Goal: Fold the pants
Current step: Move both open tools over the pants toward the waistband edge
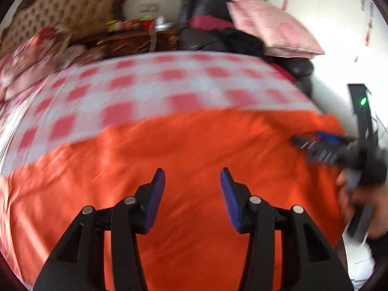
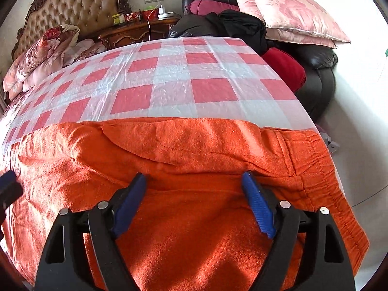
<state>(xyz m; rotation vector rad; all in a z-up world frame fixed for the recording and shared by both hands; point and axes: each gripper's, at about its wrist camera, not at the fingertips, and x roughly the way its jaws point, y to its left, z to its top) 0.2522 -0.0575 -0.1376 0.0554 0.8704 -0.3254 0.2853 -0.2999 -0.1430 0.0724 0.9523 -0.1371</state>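
Orange pants (image 2: pixel 194 218) lie spread across the near part of a red-and-white checked cloth (image 2: pixel 169 77), with the elastic waistband (image 2: pixel 327 169) at the right. My right gripper (image 2: pixel 193 175) hovers over the pants, jaws wide open with only fabric below them. The left wrist view is blurred by motion. In it my left gripper (image 1: pixel 192 172) stands open above the pants (image 1: pixel 194 145) with nothing between its blue pads (image 1: pixel 155 198). The right gripper (image 1: pixel 315 145) shows at the right edge there, carried by a hand (image 1: pixel 346 194). A blue tip of the left gripper (image 2: pixel 7 181) peeks in at the left edge of the right wrist view.
Behind the cloth stand a tufted headboard (image 2: pixel 77 4), a wooden nightstand (image 2: pixel 135 31) with small items, and a black leather sofa (image 2: pixel 317 72) bearing pink pillows (image 2: pixel 291 12), dark clothes (image 2: pixel 242 26) and a red cushion (image 2: pixel 283 70). A floral quilt (image 2: pixel 43 53) lies at the left.
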